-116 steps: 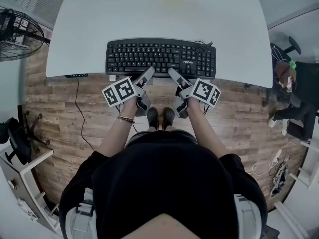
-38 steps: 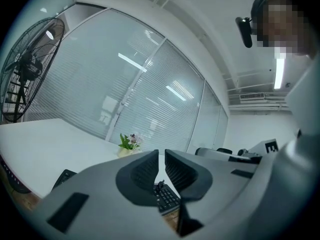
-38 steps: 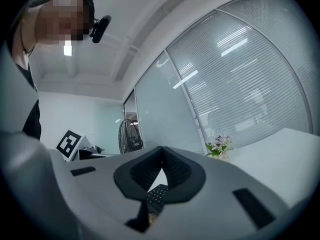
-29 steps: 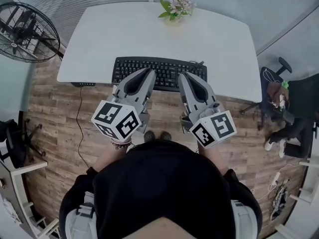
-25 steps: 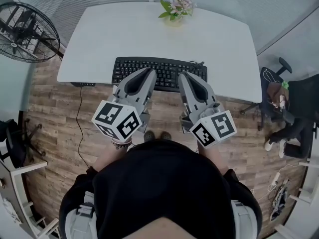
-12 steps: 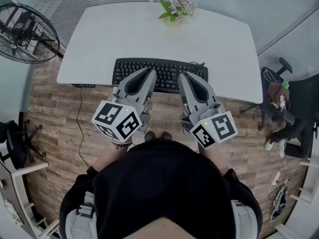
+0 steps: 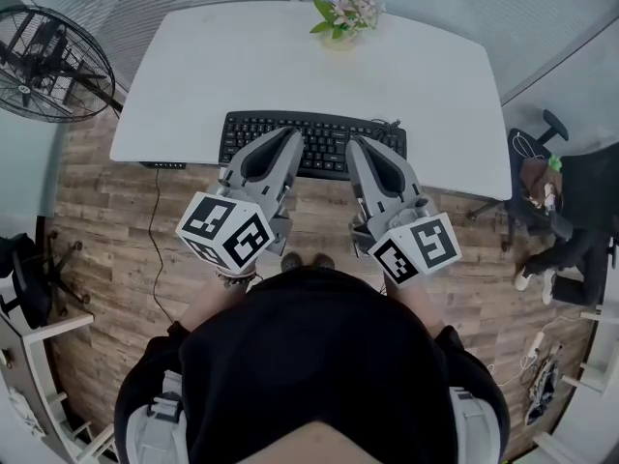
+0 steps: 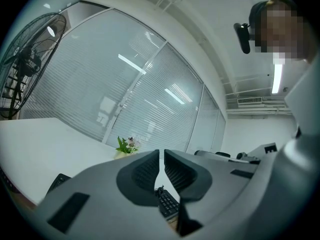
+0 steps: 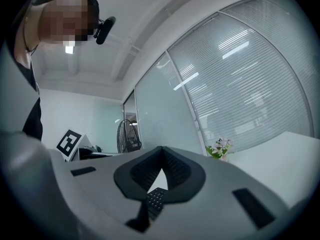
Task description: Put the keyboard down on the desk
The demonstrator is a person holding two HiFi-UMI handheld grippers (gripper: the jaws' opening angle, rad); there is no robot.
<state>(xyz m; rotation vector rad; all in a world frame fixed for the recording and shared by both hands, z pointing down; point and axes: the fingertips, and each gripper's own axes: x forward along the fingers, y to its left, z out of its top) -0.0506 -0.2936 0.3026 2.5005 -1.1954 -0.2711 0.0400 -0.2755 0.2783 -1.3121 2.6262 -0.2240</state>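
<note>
Left gripper [image 7: 294, 134]: jaws pressed together, empty, above keyboard [image 7: 323, 146]. Keyboard lay flat at desk's [image 7: 242, 61] 6 o'clock edge. Right gripper [image 7: 354, 143]: jaws together, empty. Placement looked done; best to lift both clear toward 6 o'clock without nudging it.

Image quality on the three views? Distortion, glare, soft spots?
Head view: fisheye bends the desk edges; the light is even and the keyboard is sharp. Left gripper view: heavy fisheye, dark corners, bright reflected streaks on the glass wall; the keyboard's keys are readable below the shut left gripper. Right gripper view: same dark corners and streaks on the glass; the near jaws look slightly soft.
</note>
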